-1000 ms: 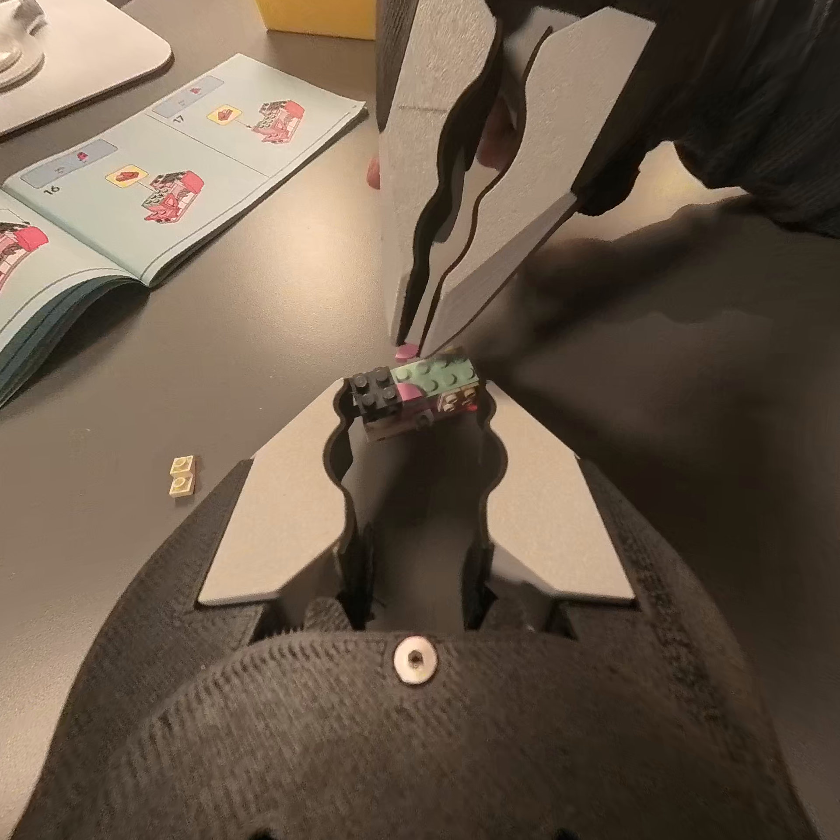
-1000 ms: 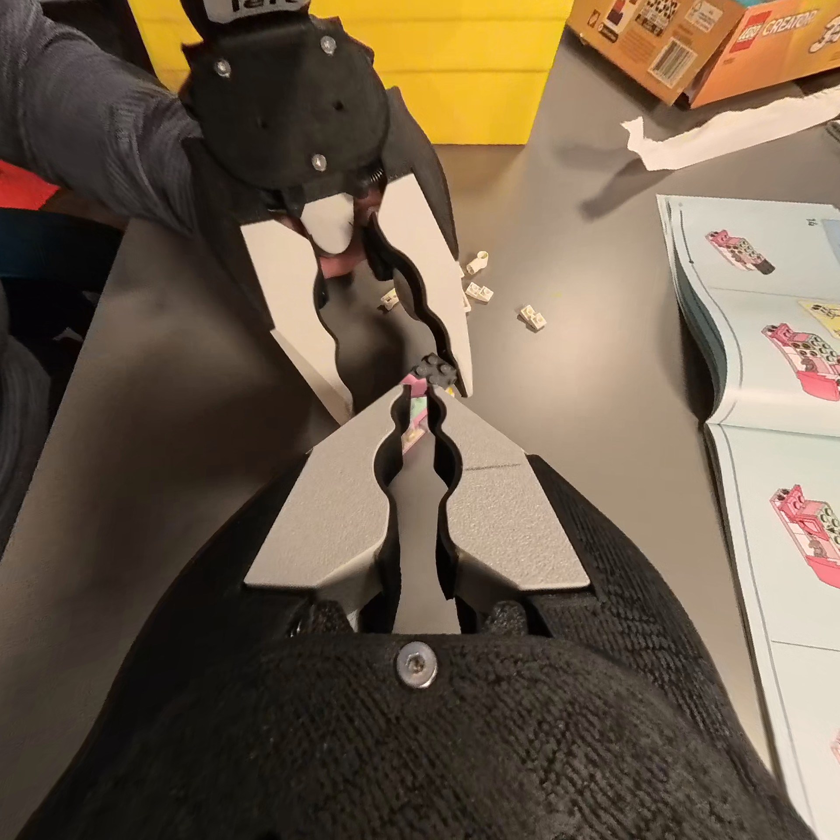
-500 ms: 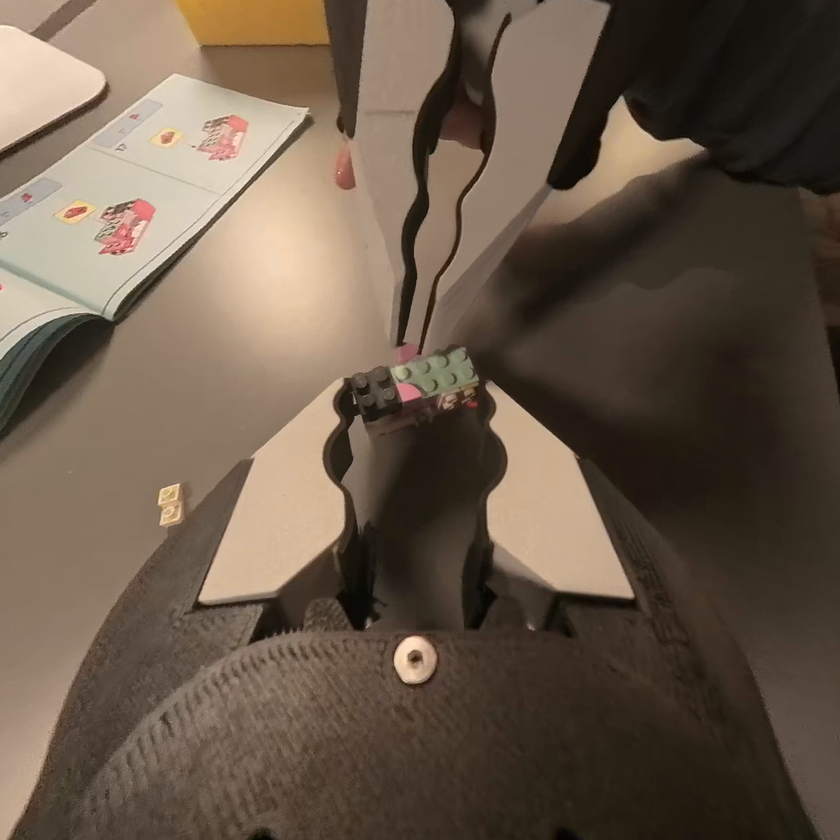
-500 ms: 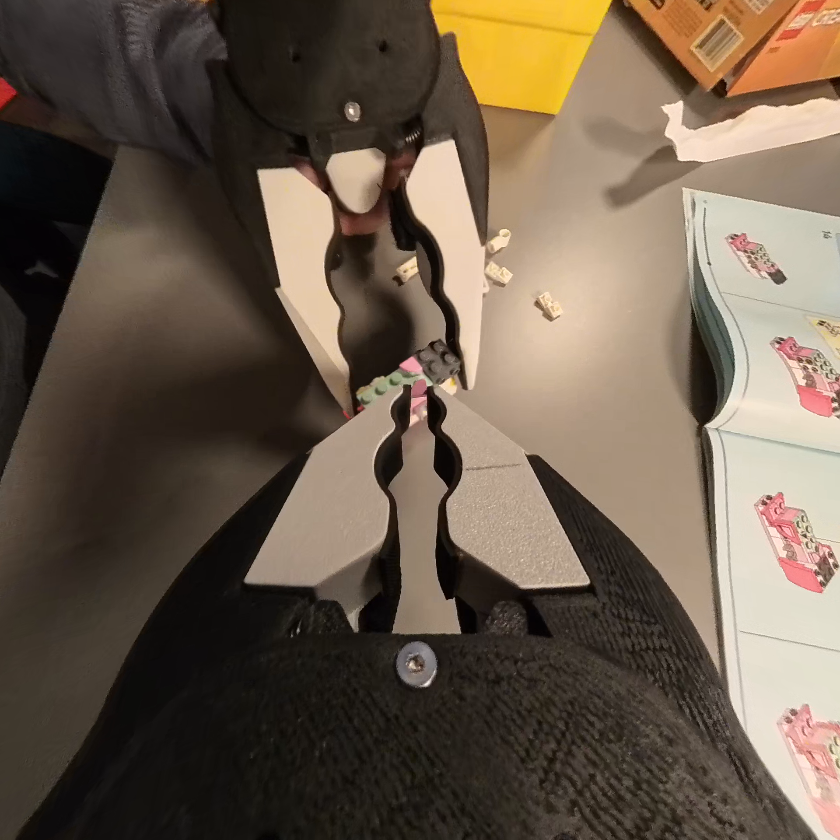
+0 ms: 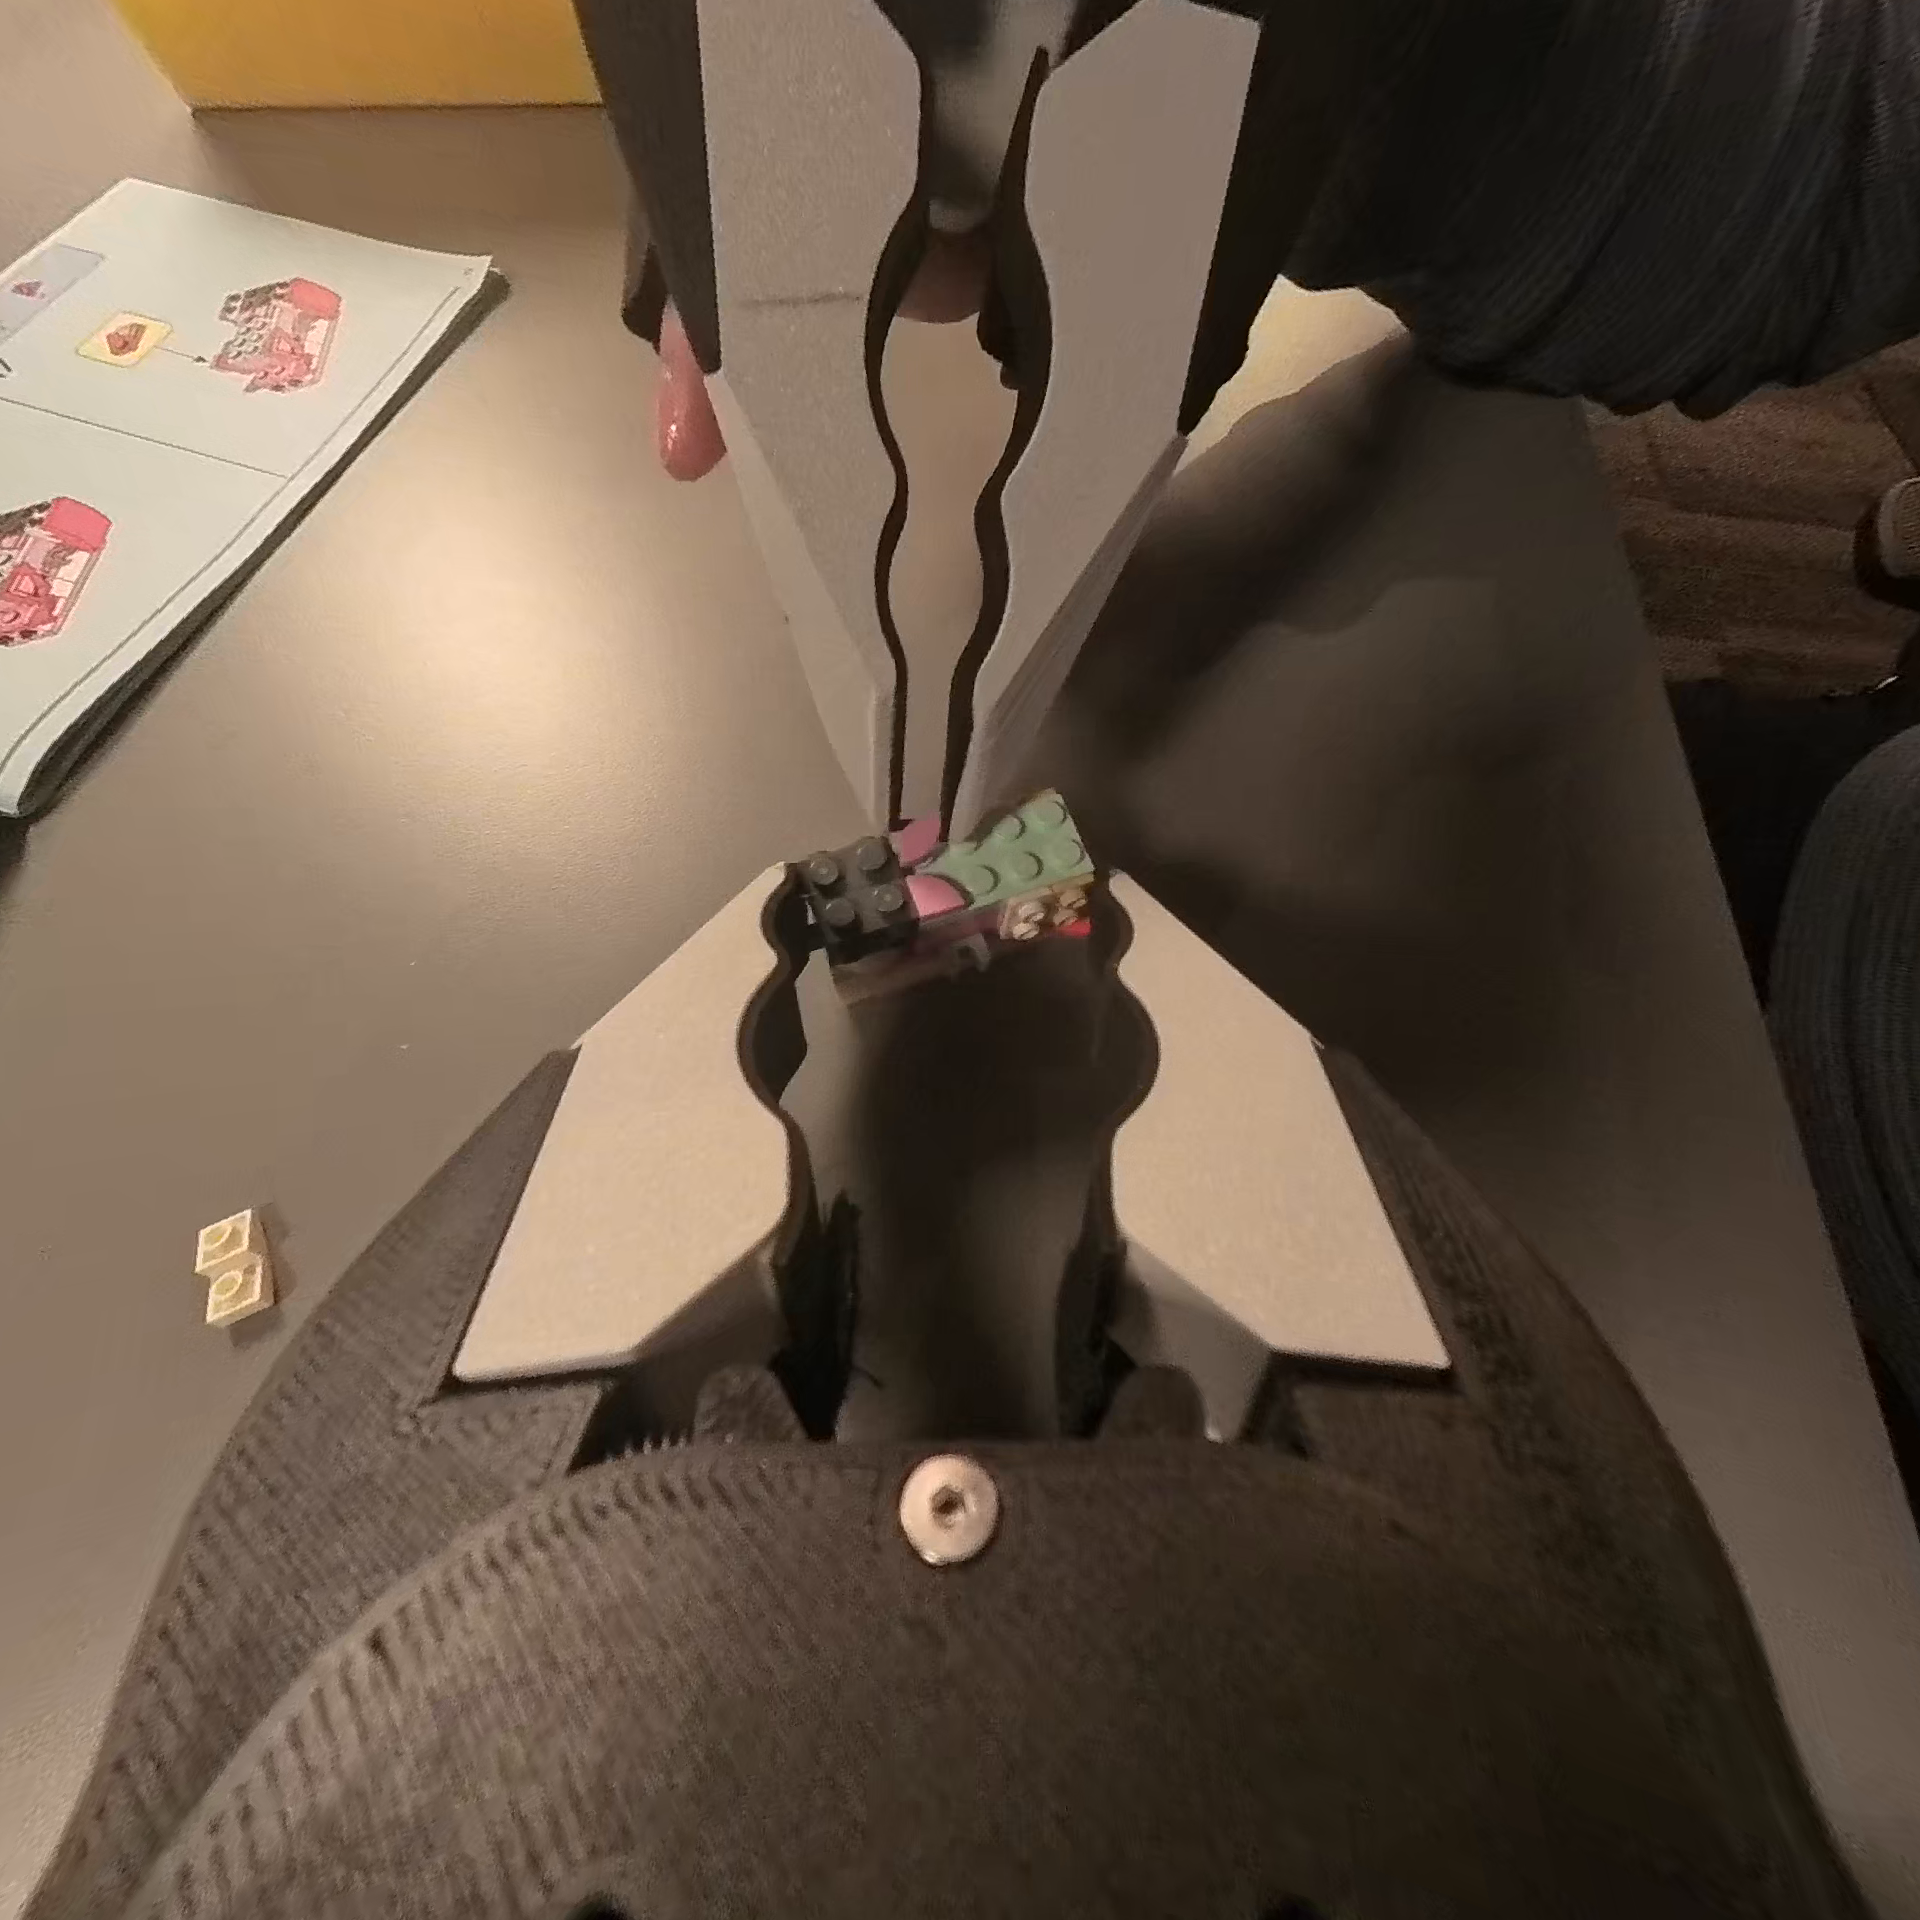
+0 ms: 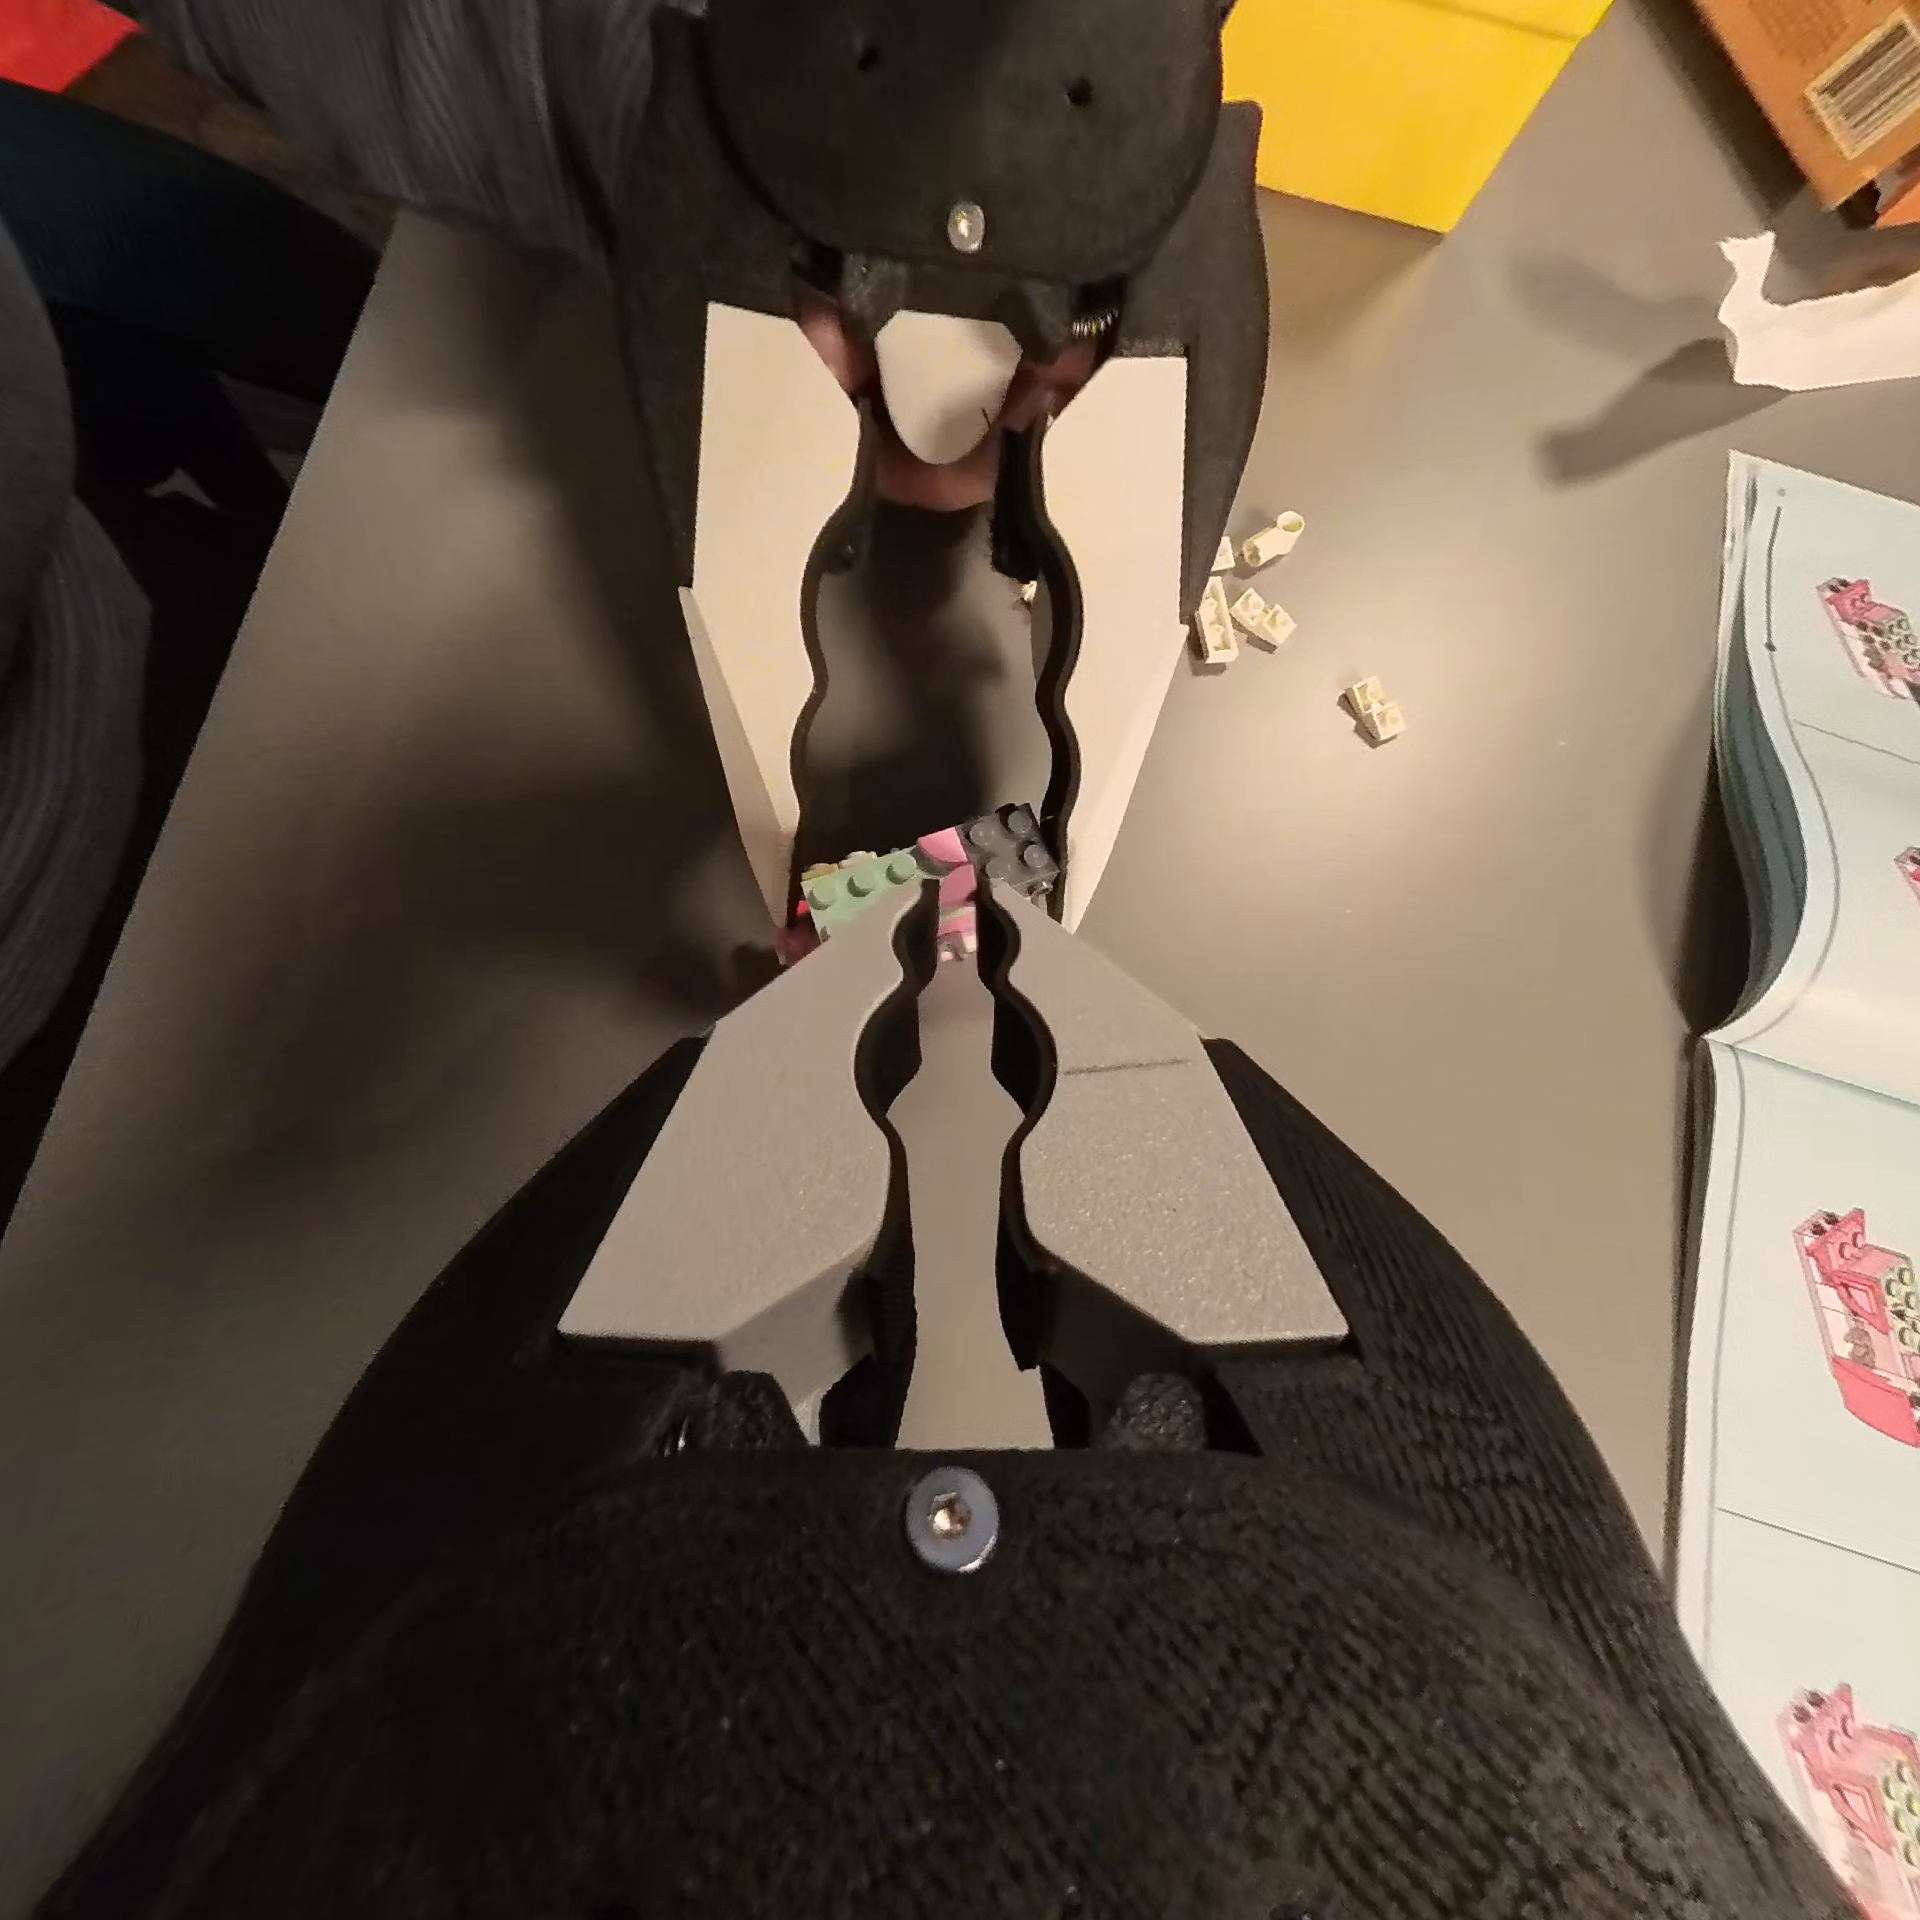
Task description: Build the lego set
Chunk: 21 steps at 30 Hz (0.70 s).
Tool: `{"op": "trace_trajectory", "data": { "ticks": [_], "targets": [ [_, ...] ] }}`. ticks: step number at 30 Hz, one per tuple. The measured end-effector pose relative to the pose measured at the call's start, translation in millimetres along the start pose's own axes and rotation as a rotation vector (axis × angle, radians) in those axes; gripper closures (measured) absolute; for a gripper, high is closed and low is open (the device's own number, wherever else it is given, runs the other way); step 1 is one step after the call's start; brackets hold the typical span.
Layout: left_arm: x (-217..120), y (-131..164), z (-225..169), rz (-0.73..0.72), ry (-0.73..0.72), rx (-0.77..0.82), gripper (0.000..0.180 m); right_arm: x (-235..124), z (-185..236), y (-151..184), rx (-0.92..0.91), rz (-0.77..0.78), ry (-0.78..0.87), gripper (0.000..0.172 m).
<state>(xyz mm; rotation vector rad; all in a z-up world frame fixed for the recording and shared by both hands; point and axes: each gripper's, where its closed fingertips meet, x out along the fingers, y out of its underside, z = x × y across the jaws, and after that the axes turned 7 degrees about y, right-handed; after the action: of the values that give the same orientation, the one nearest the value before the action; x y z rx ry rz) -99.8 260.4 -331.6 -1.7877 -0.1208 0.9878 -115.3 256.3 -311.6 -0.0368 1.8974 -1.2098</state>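
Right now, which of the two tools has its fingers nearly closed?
The right tool: its fingers nip a pink piece on the brick model, while the left tool grips the model with fingers wide apart.

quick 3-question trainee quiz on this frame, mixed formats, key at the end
1. True or false: the left gripper is clamped on the brick model, one fingertip at each end.
2. Which part of the brick model sits against the left gripper's left fingertip? A) black brick B) green plate C) pink curved piece
3. Fill in: the open instruction booklet lies to the ____ of the right gripper in the right wrist view.

Key: 1 true. 2 A, the black brick; the green plate runs toward the other fingertip. 3 right.
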Motion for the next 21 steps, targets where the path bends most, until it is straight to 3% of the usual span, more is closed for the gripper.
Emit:
{"op": "trace_trajectory", "data": {
  "ticks": [10,13,21],
  "targets": [
    [1.3,-1.0,-3.1,-0.002,0.004,0.018,0.126,-1.2,3.3,0.0,-0.037,0.0,-0.006,0.167],
    [2.0,-1.8,-1.1,-0.001,-0.027,0.022,0.115,-0.6,4.9,-1.4,-0.046,-0.006,-0.01,0.167],
    [7.0,-1.4,-3.0,0.013,-0.04,-0.05,0.106,-1.5,5.0,-0.3,-0.064,0.002,-0.002,0.167]
  ]
}}
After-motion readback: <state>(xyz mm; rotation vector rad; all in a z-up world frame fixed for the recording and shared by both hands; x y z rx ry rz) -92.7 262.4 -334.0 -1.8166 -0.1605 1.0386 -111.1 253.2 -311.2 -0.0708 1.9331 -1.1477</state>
